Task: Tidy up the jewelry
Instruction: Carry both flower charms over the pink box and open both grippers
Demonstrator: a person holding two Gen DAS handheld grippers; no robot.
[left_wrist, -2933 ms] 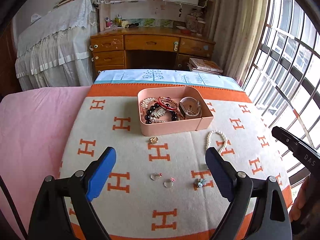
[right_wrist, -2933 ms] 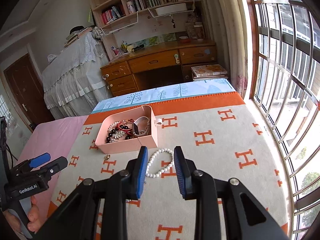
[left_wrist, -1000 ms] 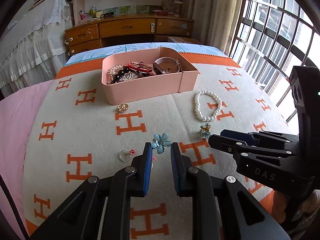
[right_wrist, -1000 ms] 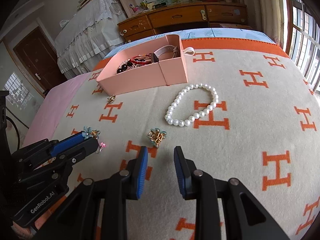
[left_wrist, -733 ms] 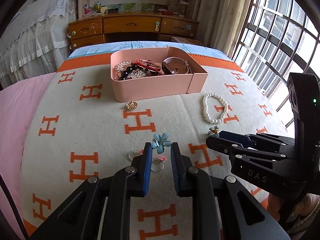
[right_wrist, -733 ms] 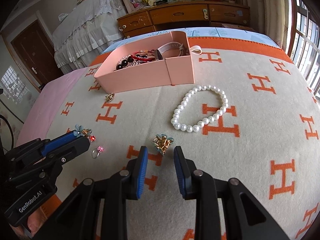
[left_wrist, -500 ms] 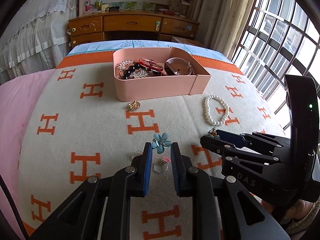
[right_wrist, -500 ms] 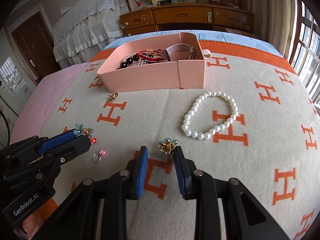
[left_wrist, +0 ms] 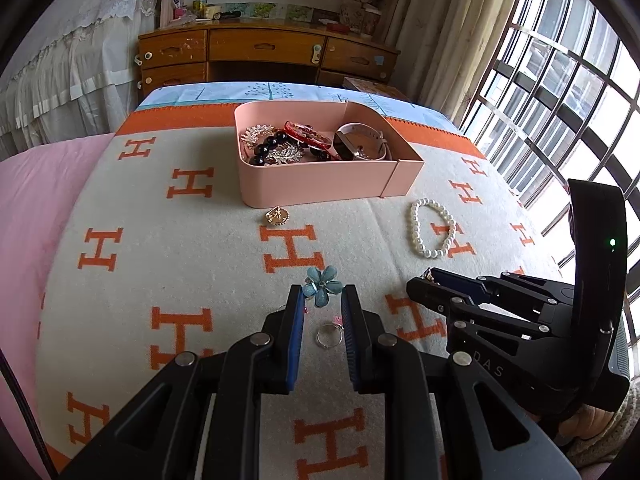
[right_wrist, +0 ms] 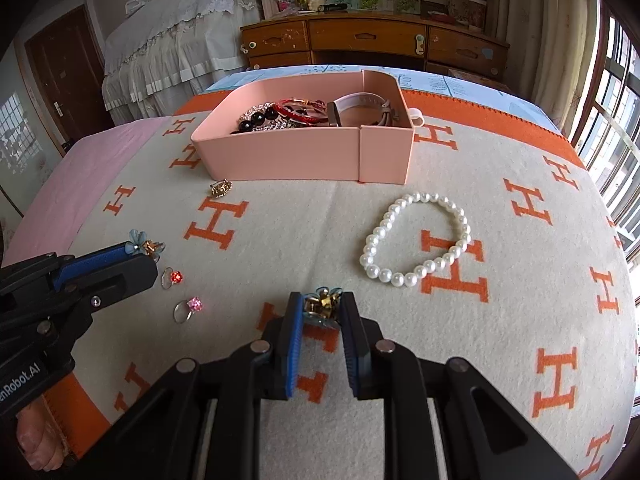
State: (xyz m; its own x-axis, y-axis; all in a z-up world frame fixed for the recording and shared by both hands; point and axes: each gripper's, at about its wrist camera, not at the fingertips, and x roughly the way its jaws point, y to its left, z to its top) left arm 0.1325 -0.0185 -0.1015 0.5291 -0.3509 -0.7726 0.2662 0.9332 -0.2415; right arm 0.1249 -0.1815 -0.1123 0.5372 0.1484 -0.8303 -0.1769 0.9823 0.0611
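Observation:
My left gripper (left_wrist: 323, 294) is shut on a blue flower clip (left_wrist: 322, 280) and holds it just above the cream blanket; in the right wrist view the left gripper (right_wrist: 140, 249) is at the left. My right gripper (right_wrist: 322, 301) is closing, and its pads press a gold-and-blue clip (right_wrist: 322, 303) lying on the blanket. A pink box (left_wrist: 320, 186) of bracelets, a brooch and a watch stands farther back. A pearl bracelet (right_wrist: 416, 236), a gold pendant (right_wrist: 221, 189), a red-stone ring (right_wrist: 173, 277) and a pink-stone ring (right_wrist: 188, 307) lie loose.
The blanket (left_wrist: 192, 264) with orange H marks covers a bed, with a pink sheet (left_wrist: 28, 208) along its left side. A wooden desk (left_wrist: 264, 54) stands beyond the bed's far end. Barred windows (left_wrist: 560, 100) run along the right.
Since the oldest frames my left gripper has shut on the blue flower clip and lifted it. In the last second my right jaws slid forward around the gold-and-blue clip and narrowed onto it.

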